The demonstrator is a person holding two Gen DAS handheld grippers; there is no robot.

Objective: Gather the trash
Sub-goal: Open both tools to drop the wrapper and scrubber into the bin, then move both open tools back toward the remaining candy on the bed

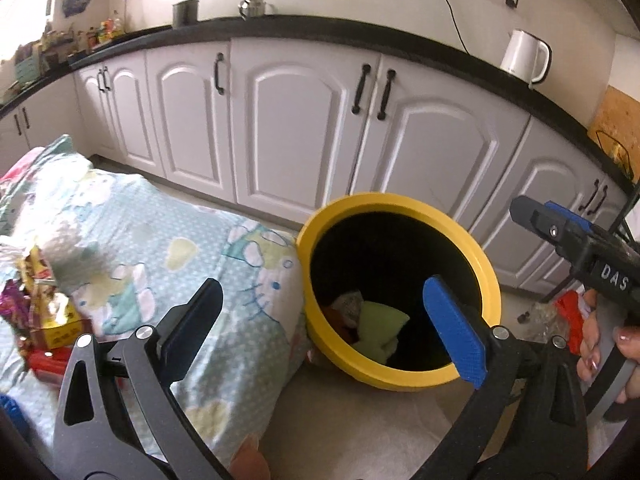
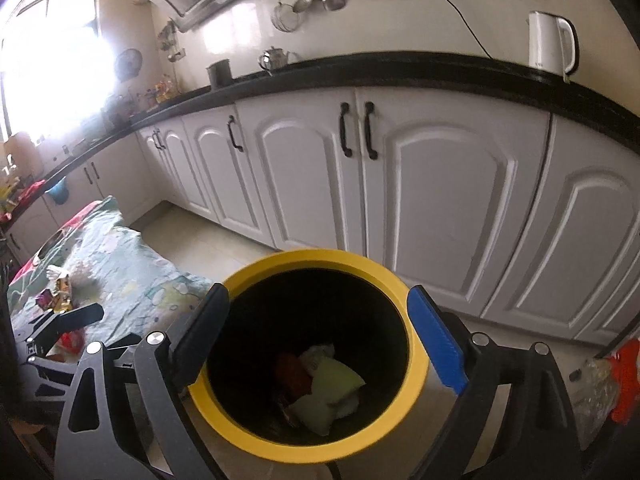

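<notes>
A yellow-rimmed trash bin (image 1: 486, 264) stands on the floor beside a low table; it also shows in the right wrist view (image 2: 416, 356). Inside lie a pale green packet (image 1: 378, 330) (image 2: 332, 388) and a red wrapper (image 2: 292, 372). My left gripper (image 1: 324, 328) is open and empty, near the bin's rim at the table's edge. My right gripper (image 2: 320, 340) is open and empty, directly above the bin's mouth; it also shows in the left wrist view (image 1: 532, 216). Several wrappers (image 1: 40, 304) (image 2: 60, 292) lie on the cloth-covered table.
The table carries a pale blue cartoon-print cloth (image 1: 160, 240). White kitchen cabinets (image 1: 304, 128) under a black counter run behind the bin. A white kettle (image 1: 524, 56) stands on the counter. A clear bag with something red (image 2: 616, 384) lies on the floor at right.
</notes>
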